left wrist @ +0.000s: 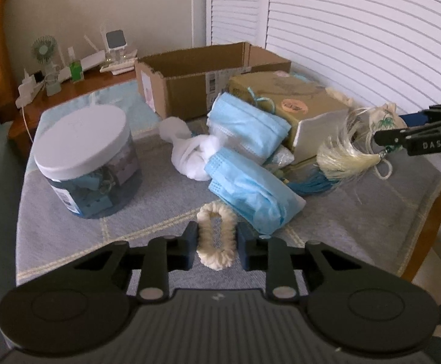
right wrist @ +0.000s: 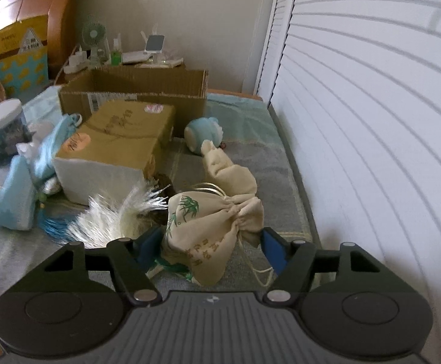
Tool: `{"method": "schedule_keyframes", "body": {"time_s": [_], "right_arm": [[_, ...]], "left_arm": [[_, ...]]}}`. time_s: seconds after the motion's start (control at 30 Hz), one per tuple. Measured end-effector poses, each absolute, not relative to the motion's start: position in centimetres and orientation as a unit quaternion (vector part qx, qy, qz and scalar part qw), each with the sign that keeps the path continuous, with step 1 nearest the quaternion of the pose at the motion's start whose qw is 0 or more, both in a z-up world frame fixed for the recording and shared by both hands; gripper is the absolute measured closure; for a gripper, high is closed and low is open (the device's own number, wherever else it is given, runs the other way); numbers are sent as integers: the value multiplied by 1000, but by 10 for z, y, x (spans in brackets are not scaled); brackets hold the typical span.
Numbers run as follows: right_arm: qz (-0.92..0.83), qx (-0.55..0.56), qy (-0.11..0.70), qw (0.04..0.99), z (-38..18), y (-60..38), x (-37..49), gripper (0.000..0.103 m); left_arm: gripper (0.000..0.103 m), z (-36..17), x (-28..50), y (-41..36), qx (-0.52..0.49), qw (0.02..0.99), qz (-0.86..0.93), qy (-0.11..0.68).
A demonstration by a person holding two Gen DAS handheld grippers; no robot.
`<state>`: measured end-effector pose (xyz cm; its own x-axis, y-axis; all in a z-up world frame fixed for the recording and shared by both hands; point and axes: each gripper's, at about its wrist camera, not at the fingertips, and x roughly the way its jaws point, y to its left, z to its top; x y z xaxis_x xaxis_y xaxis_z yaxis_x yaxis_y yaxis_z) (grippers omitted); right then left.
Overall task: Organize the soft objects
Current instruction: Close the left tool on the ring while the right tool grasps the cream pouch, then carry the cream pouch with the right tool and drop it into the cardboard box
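The left gripper (left wrist: 216, 238) is clamping the cream scrunchie (left wrist: 216, 236), its long axis pointing toward the cardboard box (left wrist: 190, 82) beyond; the right gripper (right wrist: 211, 242) is straddling the drawstring pouch (right wrist: 208, 230), grip uncertain.

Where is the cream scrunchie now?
In the left wrist view, the cream scrunchie sits between the left gripper jaws, on the table near the blue masks.

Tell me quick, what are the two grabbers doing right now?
Left gripper: closed on the cream fuzzy scrunchie.
Right gripper: jaws around the cream drawstring pouch; whether they're squeezing it cannot be told.
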<state>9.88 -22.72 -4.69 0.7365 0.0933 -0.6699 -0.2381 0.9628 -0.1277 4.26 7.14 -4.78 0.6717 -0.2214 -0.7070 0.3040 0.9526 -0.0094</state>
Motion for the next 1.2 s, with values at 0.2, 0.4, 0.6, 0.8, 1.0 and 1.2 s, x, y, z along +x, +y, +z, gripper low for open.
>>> {"method": "schedule_keyframes", "body": {"time_s": [0.2,0.4,0.6,0.8,1.0,1.2], "right_arm": [[100,-95,334,932,-20,-230,87,30],[113,-92,313,939,10,-226,83,30],[123,-89,298,942,39,-210,99,30],[138,-74,290,944,65,-191,138,30],[158,-68,285,943,89,-166,189,30],[177,-50,292,938,104,-139,243,30]], "left_arm": [[78,-29,33,73,67,914,-153,369],[78,-18,29,70,73,915,-170,358],[78,-12,30,67,68,918,-184,344],[78,-7,31,66,70,920,-191,335],[78,-4,33,70,63,924,-183,330],[78,-4,36,77,47,928,-163,332]]}}
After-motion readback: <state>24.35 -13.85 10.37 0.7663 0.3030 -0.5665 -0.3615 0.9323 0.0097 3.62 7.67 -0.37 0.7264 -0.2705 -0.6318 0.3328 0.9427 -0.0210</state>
